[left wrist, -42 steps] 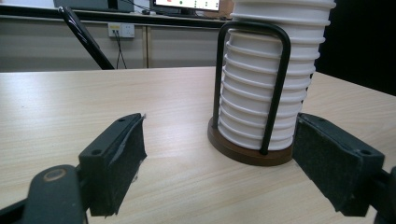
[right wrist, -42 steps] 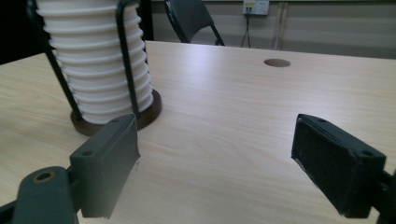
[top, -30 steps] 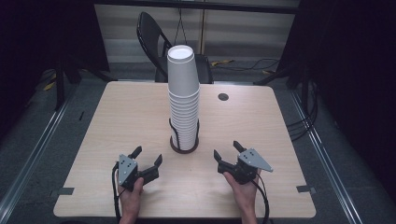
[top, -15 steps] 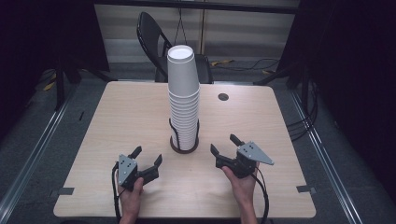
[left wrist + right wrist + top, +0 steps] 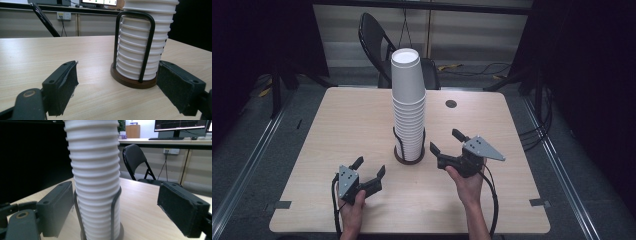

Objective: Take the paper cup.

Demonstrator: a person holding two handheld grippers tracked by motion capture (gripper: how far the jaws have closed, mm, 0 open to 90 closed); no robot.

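Paper cups (image 5: 408, 102) stand stacked in a black wire holder (image 5: 409, 154) at table (image 5: 337, 130) centre, high view; left gripper (image 5: 369, 169) at seven o'clock, right gripper (image 5: 447, 142) at four, both spread, empty. Left gripper view: holder base (image 5: 125, 80) near the right jaw. Right gripper view: stack between parted jaws, untouched.

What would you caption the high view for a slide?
Two hand-held grippers, left and right, open beside a tall stack of white cups.

Left gripper (image 5: 368, 170): jaws spread wide, held low, near side and left of the cup stack (image 5: 408, 107), well apart from it. Right gripper (image 5: 447, 141): jaws spread wide, raised, just right of the stack's base, angled toward it. Both forearms enter from the near edge.
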